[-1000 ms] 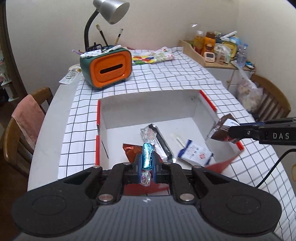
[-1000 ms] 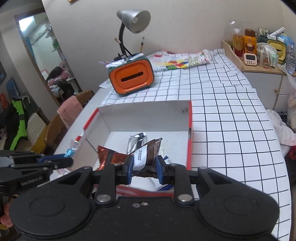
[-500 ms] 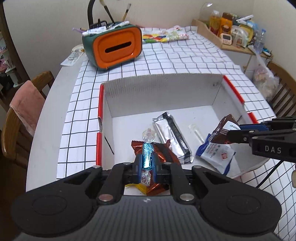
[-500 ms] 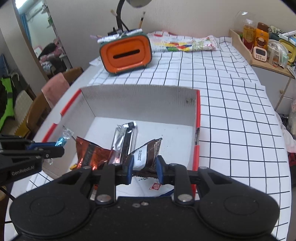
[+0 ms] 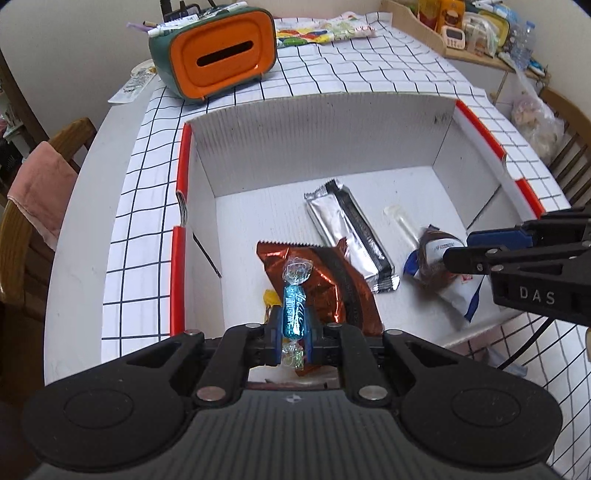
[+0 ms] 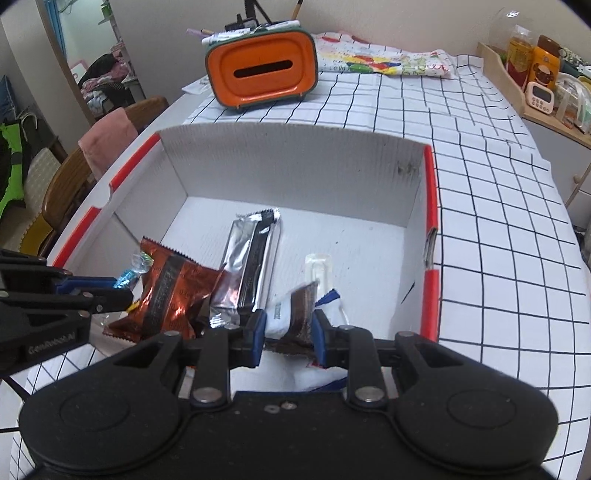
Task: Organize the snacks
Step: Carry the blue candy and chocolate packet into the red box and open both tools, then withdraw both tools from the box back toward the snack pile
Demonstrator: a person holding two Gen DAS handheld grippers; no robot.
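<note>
A white cardboard box (image 5: 317,140) with red rims sits on the checked tablecloth. My left gripper (image 5: 291,326) is shut on a blue-wrapped candy (image 5: 294,308), low over the box's near left part, above a copper foil packet (image 5: 332,284). My right gripper (image 6: 288,332) is shut on a dark brown snack packet (image 6: 295,314), low at the box's near right, over a white and blue packet (image 6: 334,301). A silver bar (image 5: 351,236), a small clear tube (image 5: 400,221) and a yellow candy (image 5: 269,297) also lie in the box.
An orange and green tissue box (image 5: 221,59) stands beyond the snack box, with a colourful cloth (image 5: 325,27) behind it. A wooden tray of bottles (image 5: 461,26) is at the far right. A chair with a pink towel (image 5: 37,184) stands on the left.
Both grippers have come down and forward toward the box floor and tipped further downward. The lamp has left the view. Each gripper has kept its snack.
</note>
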